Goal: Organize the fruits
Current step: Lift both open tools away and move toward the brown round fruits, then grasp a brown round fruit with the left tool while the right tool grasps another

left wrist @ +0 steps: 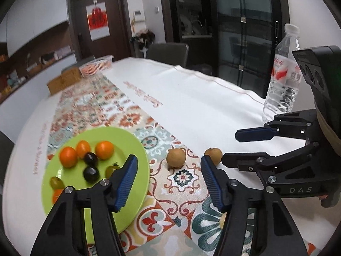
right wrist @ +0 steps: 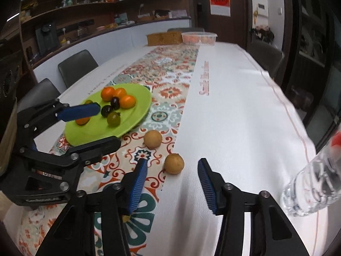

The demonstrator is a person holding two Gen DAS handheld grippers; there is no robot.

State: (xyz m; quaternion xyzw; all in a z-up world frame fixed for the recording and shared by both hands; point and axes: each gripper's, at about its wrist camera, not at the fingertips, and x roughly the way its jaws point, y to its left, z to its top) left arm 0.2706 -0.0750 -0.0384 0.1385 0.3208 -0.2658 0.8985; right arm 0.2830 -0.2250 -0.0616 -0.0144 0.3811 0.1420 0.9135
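Note:
Two tan round fruits lie on the patterned runner near a green plate (left wrist: 127,140) (right wrist: 138,98) that holds orange, dark and green small tomatoes. My left gripper (left wrist: 168,159) (right wrist: 109,125) is open beside the plate, and the one tan fruit (left wrist: 175,157) (right wrist: 152,139) lies just beyond its fingertips. My right gripper (right wrist: 172,162) (left wrist: 230,147) is also open, low over the cloth. The other tan fruit (right wrist: 174,163) (left wrist: 213,154) sits right at its tips, and no pad presses on it.
A clear water bottle (left wrist: 283,74) (right wrist: 309,181) stands at the right near the table edge. A plastic basket (right wrist: 199,37) and a wicker box (right wrist: 164,38) sit at the far end. Dark chairs (right wrist: 76,66) line the left side.

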